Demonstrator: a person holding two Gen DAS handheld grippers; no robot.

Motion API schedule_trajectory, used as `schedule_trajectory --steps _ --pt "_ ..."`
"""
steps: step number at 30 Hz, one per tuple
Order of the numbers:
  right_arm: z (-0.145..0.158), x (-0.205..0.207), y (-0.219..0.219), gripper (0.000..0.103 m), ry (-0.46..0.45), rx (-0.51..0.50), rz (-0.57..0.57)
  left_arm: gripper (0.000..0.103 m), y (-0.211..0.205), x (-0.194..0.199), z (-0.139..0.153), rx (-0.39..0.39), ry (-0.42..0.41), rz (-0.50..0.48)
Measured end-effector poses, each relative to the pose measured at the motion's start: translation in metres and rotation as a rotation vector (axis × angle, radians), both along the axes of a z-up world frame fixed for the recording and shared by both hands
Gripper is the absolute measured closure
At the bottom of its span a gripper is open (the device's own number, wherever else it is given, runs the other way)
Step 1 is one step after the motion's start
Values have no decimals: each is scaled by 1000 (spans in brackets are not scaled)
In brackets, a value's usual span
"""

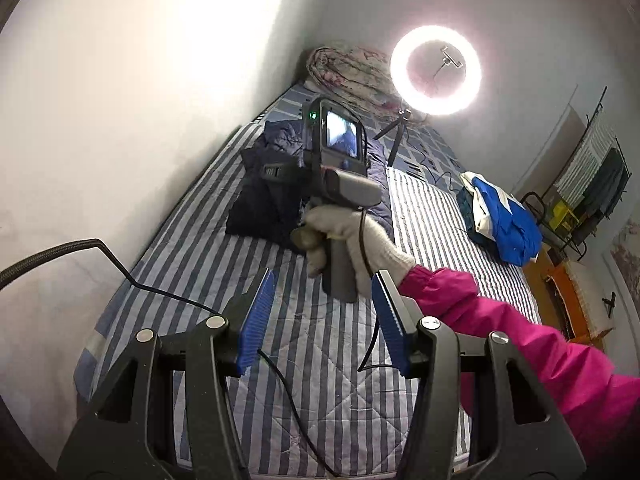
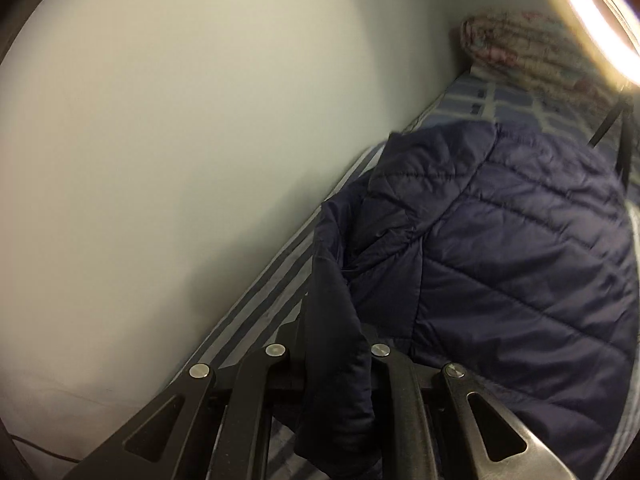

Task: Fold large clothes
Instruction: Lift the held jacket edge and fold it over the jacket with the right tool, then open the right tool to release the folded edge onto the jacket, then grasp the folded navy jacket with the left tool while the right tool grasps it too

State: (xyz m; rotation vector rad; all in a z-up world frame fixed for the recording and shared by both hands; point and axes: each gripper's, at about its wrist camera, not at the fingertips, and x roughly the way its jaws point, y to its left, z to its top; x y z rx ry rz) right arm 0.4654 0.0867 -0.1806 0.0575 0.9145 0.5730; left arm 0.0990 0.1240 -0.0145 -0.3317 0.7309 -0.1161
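A dark navy quilted jacket [image 1: 264, 196] lies on the striped bed [image 1: 200, 264] near the wall. In the right wrist view the jacket [image 2: 520, 248] fills the right half. My right gripper [image 2: 336, 344] is shut on a fold of the jacket's edge, which hangs down between the jaws. In the left wrist view the right gripper [image 1: 276, 170] sits at the jacket, held by a white-gloved hand [image 1: 352, 232] with a pink sleeve. My left gripper [image 1: 324, 312] is open and empty, above the bed and short of the jacket, its blue pads [image 1: 258, 320] wide apart.
A lit ring light [image 1: 436, 70] on a small tripod stands on the bed behind the jacket. A rolled floral quilt [image 1: 352, 76] lies at the bed's head. A pile of blue and white clothes [image 1: 500, 220] sits at the right bed edge. White wall [image 1: 120, 120] at left. Cables cross the bed.
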Motion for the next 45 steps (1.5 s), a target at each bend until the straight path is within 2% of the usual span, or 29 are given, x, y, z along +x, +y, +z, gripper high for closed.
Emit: schedule_trajectory --steps 4,8,9,12,13,16,19,22,26,28,31,35,38,39,43,45 --pt "-16 3 -2 94 15 5 15 50 4 1 -1 1 -2 15" --pt "-33 5 8 94 43 -45 97 50 7 3 -2 7 0 32" --pt "-35 3 10 91 50 -46 113 50 6 4 -2 8 1 34" --pt "-26 6 -1 60 88 41 155 50 5 5 -3 22 5 39" --pt "-18 5 -10 56 95 89 162 50 5 5 -3 25 6 41" --pt "5 5 -45 56 80 186 158 50 3 7 -5 35 13 42" --pt "25 2 -89 56 52 238 123 50 0 9 -8 42 21 37" --pt "36 -1 -132 56 22 218 71 50 -4 15 -12 38 31 25" --pt "34 -19 -186 54 -1 132 -22 50 -10 34 -14 69 33 4" --pt "31 -23 -209 45 -5 103 -69 50 -12 55 -12 112 12 2" --pt "32 -34 -234 37 5 104 -128 50 -8 98 -12 121 -1 26" --pt "21 -27 -266 33 37 104 -178 50 -8 168 -24 222 -1 24" --pt "11 -14 -271 28 52 106 -195 51 3 220 -39 264 24 36" --pt "12 -15 -271 27 58 112 -200 51 8 232 -43 250 33 41" --pt "0 1 -280 22 102 159 -225 51 39 294 -70 45 134 -6" --pt "-10 12 -284 20 127 187 -235 51 46 312 -83 14 154 -19"
